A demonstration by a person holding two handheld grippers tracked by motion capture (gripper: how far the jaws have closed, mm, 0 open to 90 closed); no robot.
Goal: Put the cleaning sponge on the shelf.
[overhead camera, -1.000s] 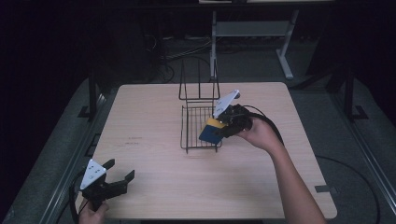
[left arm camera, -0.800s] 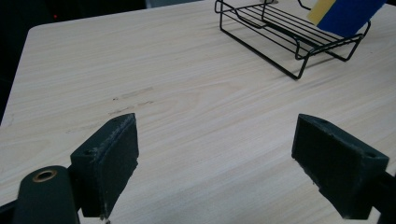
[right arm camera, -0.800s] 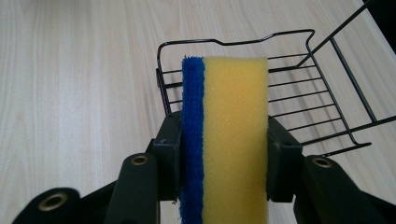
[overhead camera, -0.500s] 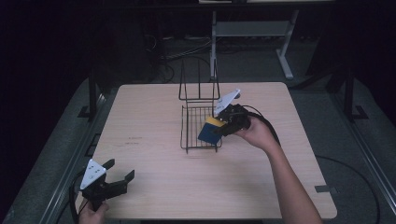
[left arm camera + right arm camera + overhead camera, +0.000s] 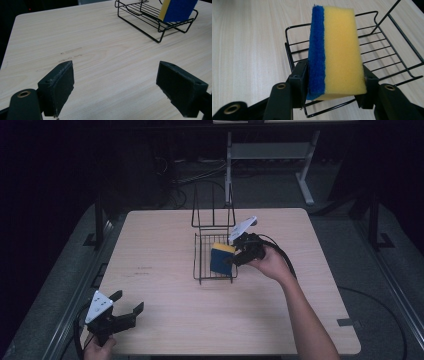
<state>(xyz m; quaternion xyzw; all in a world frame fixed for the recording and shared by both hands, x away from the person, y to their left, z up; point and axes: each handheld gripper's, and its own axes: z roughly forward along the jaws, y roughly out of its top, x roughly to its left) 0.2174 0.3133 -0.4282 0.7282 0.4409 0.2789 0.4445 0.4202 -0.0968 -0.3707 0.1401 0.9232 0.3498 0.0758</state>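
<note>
Left to right, with the wire rack point(image 5: 215, 257) as landmark. My left gripper point(image 5: 121, 312) waits well apart from the rack at the near table point(image 5: 165, 230) corner, jaws spread wide, nothing between them. At the rack's right side, my right gripper point(image 5: 235, 261) has lowered the sponge point(image 5: 220, 259) into the rack over the last second. Its jaws have just been opening, yet the pads point(image 5: 299, 82) flank the sponge's blue and yellow faces closely; a release looks close. The rack contains the sponge, standing on edge.
</note>
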